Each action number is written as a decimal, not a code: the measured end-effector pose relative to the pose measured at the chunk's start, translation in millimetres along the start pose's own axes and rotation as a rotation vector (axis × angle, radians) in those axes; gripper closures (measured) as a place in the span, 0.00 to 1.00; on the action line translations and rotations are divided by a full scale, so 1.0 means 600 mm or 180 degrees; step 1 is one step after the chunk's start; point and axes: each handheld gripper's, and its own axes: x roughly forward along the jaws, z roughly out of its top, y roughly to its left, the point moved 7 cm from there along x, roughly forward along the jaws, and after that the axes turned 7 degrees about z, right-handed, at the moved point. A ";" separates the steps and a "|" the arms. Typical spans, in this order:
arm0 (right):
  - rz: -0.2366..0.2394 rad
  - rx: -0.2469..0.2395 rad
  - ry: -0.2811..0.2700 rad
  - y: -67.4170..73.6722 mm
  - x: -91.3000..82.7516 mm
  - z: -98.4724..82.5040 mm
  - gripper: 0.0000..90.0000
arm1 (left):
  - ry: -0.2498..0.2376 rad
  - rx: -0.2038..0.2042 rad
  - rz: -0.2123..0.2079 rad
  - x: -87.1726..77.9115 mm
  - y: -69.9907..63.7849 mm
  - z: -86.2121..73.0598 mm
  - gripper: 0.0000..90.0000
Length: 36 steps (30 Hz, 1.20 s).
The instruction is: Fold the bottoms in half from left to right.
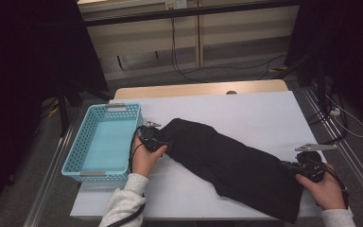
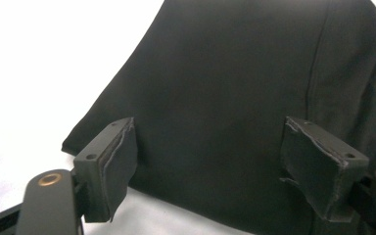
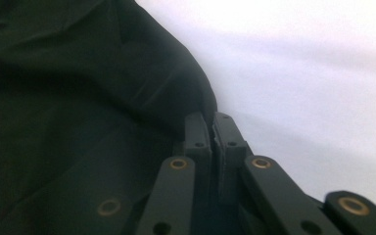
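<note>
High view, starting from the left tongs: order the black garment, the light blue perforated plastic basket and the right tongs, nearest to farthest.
1. Black fabric garment: its upper end lies right at the left tongs.
2. Light blue perforated plastic basket: just beside them, toward the table's left edge.
3. Right tongs: across the garment, at its lower right end, shut on the cloth's edge.

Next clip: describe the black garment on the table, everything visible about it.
The black garment is plain dark woven cloth with a stitched seam running its length. It lies flat and stretched diagonally across the white table cover, from near the blue basket to the front right edge. The left claw stands open astride its upper end. The right claw is shut at its lower edge, apparently pinching the cloth.
</note>
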 end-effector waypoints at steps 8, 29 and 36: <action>-0.0183 -0.0034 0.0046 -0.020 -0.016 -0.004 0.98 | -0.0018 -0.0024 0.0015 -0.003 0.007 0.001 0.23; -0.0181 -0.0206 -0.0194 -0.010 -0.012 0.017 0.60 | -0.0018 -0.0017 0.0209 0.023 0.013 -0.004 0.24; 0.0026 -0.0365 -0.0242 0.033 0.007 0.032 0.50 | -0.0084 0.0023 0.0274 0.029 0.012 -0.004 0.20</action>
